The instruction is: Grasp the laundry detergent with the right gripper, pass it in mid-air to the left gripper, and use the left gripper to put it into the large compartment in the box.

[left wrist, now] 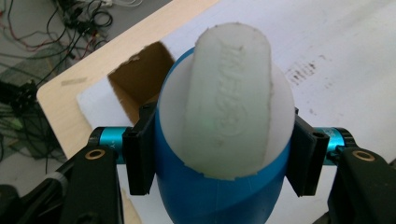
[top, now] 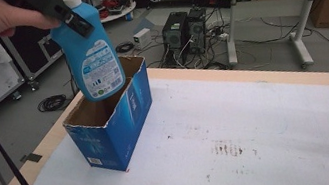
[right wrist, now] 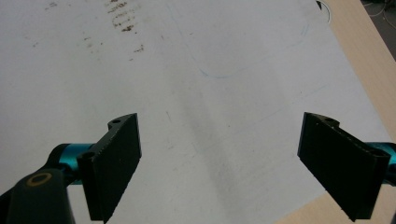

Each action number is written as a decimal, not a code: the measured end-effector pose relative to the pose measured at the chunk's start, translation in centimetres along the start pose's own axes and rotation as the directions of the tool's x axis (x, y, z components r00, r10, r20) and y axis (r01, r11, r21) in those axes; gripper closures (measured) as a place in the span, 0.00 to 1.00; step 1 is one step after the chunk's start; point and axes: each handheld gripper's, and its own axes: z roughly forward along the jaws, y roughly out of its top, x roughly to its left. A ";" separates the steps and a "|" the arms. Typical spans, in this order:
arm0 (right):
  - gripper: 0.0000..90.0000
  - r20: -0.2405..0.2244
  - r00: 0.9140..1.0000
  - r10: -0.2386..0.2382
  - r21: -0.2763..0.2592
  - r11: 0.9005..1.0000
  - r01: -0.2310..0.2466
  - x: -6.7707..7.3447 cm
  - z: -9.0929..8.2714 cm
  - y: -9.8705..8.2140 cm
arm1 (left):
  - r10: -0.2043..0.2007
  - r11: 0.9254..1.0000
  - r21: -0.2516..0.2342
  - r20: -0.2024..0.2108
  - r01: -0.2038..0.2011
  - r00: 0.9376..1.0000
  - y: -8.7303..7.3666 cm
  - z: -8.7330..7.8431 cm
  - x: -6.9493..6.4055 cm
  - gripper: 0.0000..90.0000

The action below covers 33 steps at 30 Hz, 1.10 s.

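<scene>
The left gripper (top: pixel 69 16) is pinching a blue bottle (top: pixel 92 59) directly above the open box (top: pixel 112 124); lowering straight should clear the rim. The right gripper (right wrist: pixel 219 163) is spread, idle.

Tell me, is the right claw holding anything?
No, the right claw stands wide open over the bare white table cover, nothing between its jaws.

Bottle (top: pixel 90 54) base prob. behind box (top: pixel 108 132) rim

The high view overlooks the table (top: pixel 259 122); both gripper views look closely down onto it.
</scene>
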 end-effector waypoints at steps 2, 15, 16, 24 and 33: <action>0.14 -0.002 1.000 0.001 0.005 1.000 -0.001 -0.1 0.1 -0.1 | -0.012 1.000 0.010 -0.012 0.012 1.000 -0.2 0.3 0.3 0.42; 0.14 -0.006 1.000 0.007 0.016 1.000 -0.007 -0.4 0.1 -0.5 | -0.028 0.997 0.067 -0.022 0.030 0.999 -1.8 3.3 1.2 0.42; 0.14 -0.006 1.000 0.006 0.014 1.000 -0.005 -0.4 0.1 -0.5 | -0.026 0.997 0.076 -0.023 0.027 0.999 -1.9 3.7 1.2 0.42; 0.14 -0.006 1.000 0.005 0.024 1.000 -0.004 -0.2 0.0 -0.7 | -0.028 0.991 0.130 -0.015 0.030 1.000 -3.2 6.7 1.3 0.42; 0.14 -0.005 1.000 0.012 0.038 0.999 -0.012 0.0 0.0 -0.8 | -0.012 0.983 0.181 0.004 0.011 1.000 -4.6 10.2 1.2 0.42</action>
